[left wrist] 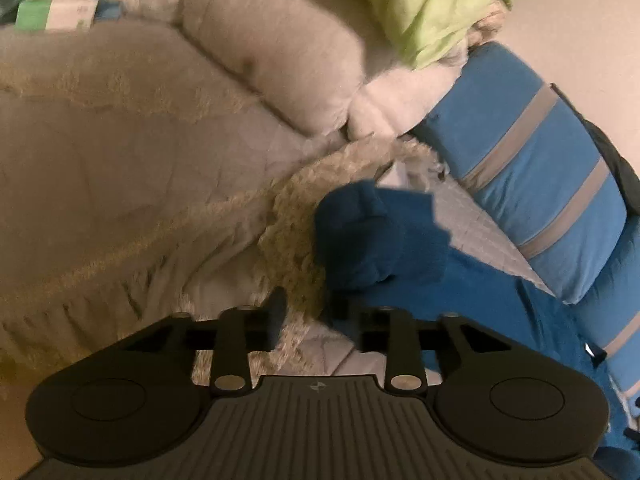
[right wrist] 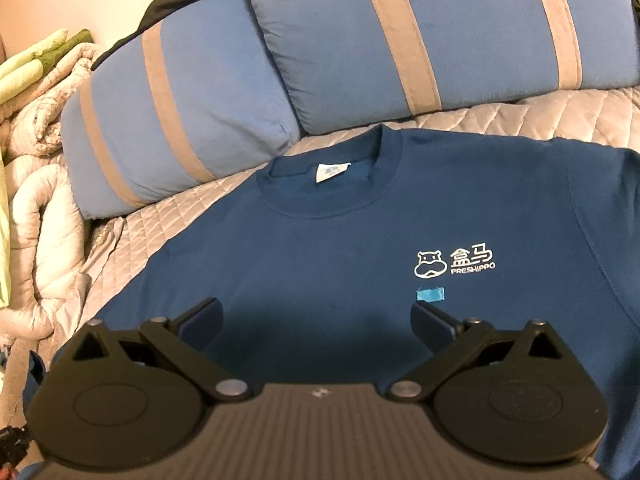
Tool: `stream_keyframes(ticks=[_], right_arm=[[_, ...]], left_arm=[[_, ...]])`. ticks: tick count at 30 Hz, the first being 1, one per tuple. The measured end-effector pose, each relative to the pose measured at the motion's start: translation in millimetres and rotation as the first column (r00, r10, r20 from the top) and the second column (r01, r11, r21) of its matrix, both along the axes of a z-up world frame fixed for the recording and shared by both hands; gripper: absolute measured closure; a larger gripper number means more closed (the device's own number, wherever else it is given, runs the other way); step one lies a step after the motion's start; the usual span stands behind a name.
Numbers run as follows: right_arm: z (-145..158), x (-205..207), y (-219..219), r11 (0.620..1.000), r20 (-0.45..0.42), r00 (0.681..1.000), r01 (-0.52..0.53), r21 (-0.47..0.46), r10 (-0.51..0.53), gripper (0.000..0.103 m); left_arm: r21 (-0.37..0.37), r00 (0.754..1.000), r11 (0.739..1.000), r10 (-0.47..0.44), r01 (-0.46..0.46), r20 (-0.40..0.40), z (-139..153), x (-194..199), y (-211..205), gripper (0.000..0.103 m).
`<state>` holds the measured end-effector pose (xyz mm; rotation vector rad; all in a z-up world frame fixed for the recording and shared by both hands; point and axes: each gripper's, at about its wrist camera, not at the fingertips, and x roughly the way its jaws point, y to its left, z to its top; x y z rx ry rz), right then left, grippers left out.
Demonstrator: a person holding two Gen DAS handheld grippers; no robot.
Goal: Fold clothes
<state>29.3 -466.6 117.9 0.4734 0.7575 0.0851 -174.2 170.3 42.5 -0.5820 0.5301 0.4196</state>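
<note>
A blue sweatshirt (right wrist: 360, 248) is spread flat on the quilted bed (right wrist: 520, 120), with its neck near two striped pillows (right wrist: 192, 128). One bunched sleeve (left wrist: 360, 240) is seen just ahead of the left gripper (left wrist: 306, 312), whose fingers are a little apart with nothing held. The right gripper (right wrist: 316, 320) is held above the chest with its fingers wide open and empty. The sleeve could be missed, or the fuzzy blanket (left wrist: 288, 232) beside it could be pinched instead, because they touch.
</note>
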Motion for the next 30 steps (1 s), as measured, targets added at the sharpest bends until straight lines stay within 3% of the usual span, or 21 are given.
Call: stream_keyframes(ticks=[3,6,8,10,12,14,16,17,20,21,24,27,30], right_arm=[[-0.3,0.2,-0.1,1.0,-0.001,1.0,0.001,-0.003,-0.001,0.0],[-0.7,0.6,0.8,1.0,-0.004,1.0,-0.002,-0.008,0.002,0.0],[-1.0,0.7,1.0,1.0,-0.005,1.0,-0.002,-0.01,0.002,0.0],[-1.4,0.6,0.7,1.0,-0.007,1.0,0.0,-0.01,0.0,0.0],[-1.8,0.3,-0.1,1.0,-0.009,1.0,0.003,-0.01,-0.003,0.0],[-2.1,0.4,-0.6,1.0,-0.01,1.0,0.005,-0.009,-0.006,0.0],[-2.3,0.4,-0.9,1.0,-0.011,1.0,0.007,-0.009,-0.007,0.0],[-2.3,0.3,-1.0,1.0,-0.011,1.0,0.007,-0.009,-0.007,0.0],[-2.4,0.3,-1.3,1.0,-0.011,1.0,0.007,-0.007,-0.007,0.0],[-2.7,0.5,-1.4,1.0,-0.012,1.0,0.007,-0.007,-0.007,0.0],[-3.5,1.3,-1.4,1.0,-0.016,1.0,0.006,-0.004,-0.006,0.0],[-2.8,1.2,-1.1,1.0,-0.014,1.0,0.004,-0.002,-0.004,0.0],[-3.1,1.3,-1.6,1.0,-0.014,1.0,0.004,-0.002,-0.004,0.0]], left_arm=[[0.122,0.999,0.992,-0.045,0.043,0.01,14.0,4.1,-8.6,0.055],[0.311,0.992,0.943,-0.108,0.121,-0.06,23.6,20.3,-30.0,0.054],[0.431,0.982,0.884,-0.143,0.181,-0.12,26.6,32.9,-46.1,0.053],[0.539,0.968,0.807,-0.154,0.24,-0.201,24.2,46.4,-60.8,0.053],[0.622,0.949,0.724,-0.156,0.298,-0.274,18.7,58.0,-73.9,0.054],[0.674,0.934,0.656,-0.148,0.34,-0.326,13.1,67.5,-80.1,0.054],[0.678,0.941,0.663,-0.126,0.316,-0.315,13.7,68.6,-75.3,0.055],[0.662,0.95,0.694,-0.111,0.284,-0.29,15.8,68.4,-68.7,0.056],[0.533,0.987,0.84,-0.022,0.104,-0.159,25.7,55.3,-38.2,0.056],[0.503,0.991,0.862,0.012,0.057,-0.133,26.2,49.7,-30.6,0.056],[0.412,0.992,0.908,0.108,-0.068,-0.072,26.2,31.9,-9.8,0.056],[0.233,0.99,0.962,0.143,-0.141,0.006,22.8,10.8,12.1,0.056],[0.034,0.979,0.979,0.197,-0.199,0.052,14.4,-5.6,32.5,0.055]])
